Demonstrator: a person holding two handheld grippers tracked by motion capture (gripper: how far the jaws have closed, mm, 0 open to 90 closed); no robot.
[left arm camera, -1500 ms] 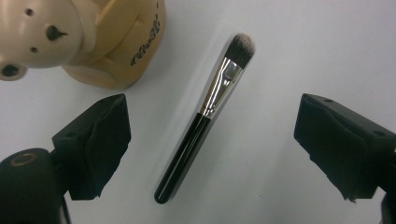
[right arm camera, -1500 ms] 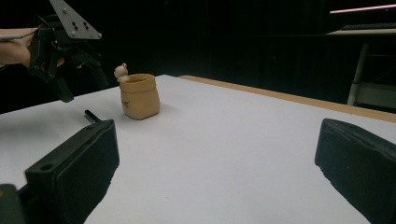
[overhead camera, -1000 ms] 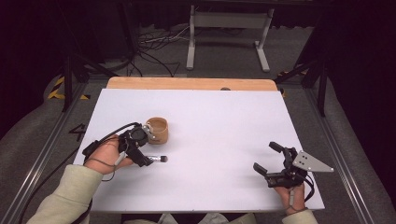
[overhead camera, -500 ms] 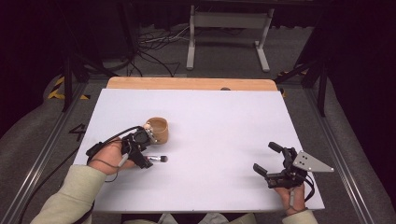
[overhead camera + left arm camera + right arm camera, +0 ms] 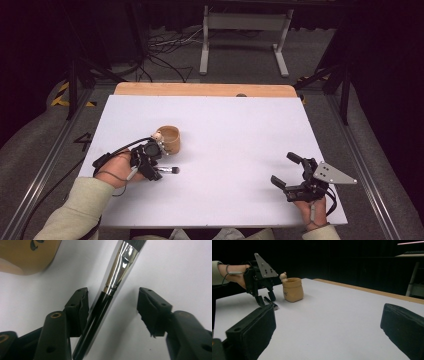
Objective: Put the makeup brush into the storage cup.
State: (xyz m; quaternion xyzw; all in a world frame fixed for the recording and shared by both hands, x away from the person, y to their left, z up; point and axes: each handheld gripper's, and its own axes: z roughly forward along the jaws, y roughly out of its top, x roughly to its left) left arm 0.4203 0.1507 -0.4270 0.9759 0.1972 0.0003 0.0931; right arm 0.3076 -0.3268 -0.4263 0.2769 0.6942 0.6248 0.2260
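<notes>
Brush (image 5: pixel 113 287) flat on table (image 5: pixel 240 125), left tool (image 5: pixel 112 307) closing around handle, not gripping, pot (image 5: pixel 169 139) near, right tool (image 5: pixel 290 171) open.

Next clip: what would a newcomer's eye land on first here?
Probably the left hand-held gripper at the table's left, its jaws just closing around a makeup brush lying flat, one pad touching the handle, the other still apart. Just behind stands a small tan pot. The right hand-held gripper waits open near the front right.
</notes>
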